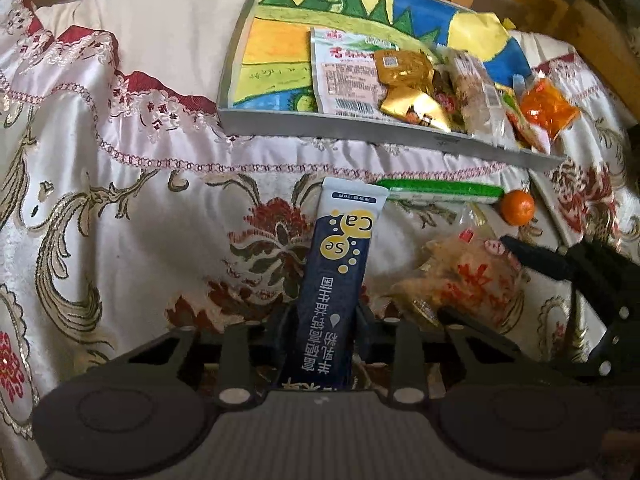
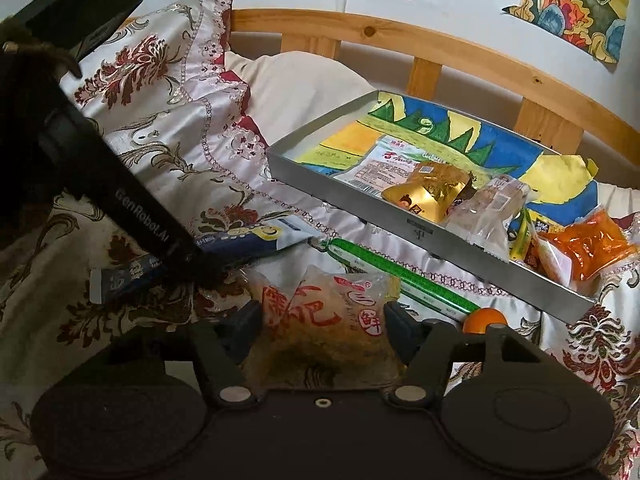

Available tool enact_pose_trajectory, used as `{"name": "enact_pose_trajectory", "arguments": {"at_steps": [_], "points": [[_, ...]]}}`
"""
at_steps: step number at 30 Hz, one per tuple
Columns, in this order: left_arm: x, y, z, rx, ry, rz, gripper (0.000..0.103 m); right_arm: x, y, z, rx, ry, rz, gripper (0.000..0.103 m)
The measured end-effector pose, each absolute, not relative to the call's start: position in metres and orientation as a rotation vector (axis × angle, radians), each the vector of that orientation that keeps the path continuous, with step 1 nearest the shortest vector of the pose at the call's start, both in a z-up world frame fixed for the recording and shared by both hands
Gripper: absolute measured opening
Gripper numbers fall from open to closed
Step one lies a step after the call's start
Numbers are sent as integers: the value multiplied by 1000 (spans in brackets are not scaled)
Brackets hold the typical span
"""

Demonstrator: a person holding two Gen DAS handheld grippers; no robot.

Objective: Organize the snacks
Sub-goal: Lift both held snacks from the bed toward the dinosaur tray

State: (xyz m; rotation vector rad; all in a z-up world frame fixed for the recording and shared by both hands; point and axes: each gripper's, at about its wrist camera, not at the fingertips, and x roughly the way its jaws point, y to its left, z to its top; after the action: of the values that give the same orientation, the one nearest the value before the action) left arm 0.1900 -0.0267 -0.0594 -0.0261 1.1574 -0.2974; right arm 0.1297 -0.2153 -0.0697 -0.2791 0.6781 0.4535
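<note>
My left gripper (image 1: pixel 325 320) is shut on a long navy sachet (image 1: pixel 340 264) with yellow bubbles, which points away from me over the flowered bedspread. The right wrist view shows that gripper (image 2: pixel 200 268) pinching the sachet (image 2: pixel 248 240) near its middle. My right gripper (image 2: pixel 320 324) is shut on a clear snack packet (image 2: pixel 328 300) with red characters, its fingers against both sides. In the left wrist view the packet (image 1: pixel 460 268) lies to the right of the sachet. Beyond stands a grey tray (image 1: pixel 360 126) lined with a child's drawing and holding several wrapped snacks.
A green stick pack (image 2: pixel 400 276) and a small orange (image 2: pixel 482 318) lie on the bedspread in front of the tray (image 2: pixel 360 204). An orange packet (image 2: pixel 588 240) hangs over the tray's right corner. A pillow (image 2: pixel 304 80) and a wooden bed rail (image 2: pixel 400 36) are behind.
</note>
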Motion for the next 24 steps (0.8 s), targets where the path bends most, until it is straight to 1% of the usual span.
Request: {"name": "enact_pose_trajectory", "arguments": {"at_steps": [6, 12, 17, 24], "points": [[192, -35, -37, -8, 1114, -281, 35, 122, -216, -60, -299, 626, 436, 65], [206, -53, -13, 15, 1048, -262, 35, 123, -228, -41, -314, 503, 367, 65], [233, -76, 4, -2, 978, -243, 35, 143, -248, -26, -294, 395, 284, 65], [274, -116, 13, -14, 881, -216, 35, 190, -285, -23, -238, 359, 167, 65]]}}
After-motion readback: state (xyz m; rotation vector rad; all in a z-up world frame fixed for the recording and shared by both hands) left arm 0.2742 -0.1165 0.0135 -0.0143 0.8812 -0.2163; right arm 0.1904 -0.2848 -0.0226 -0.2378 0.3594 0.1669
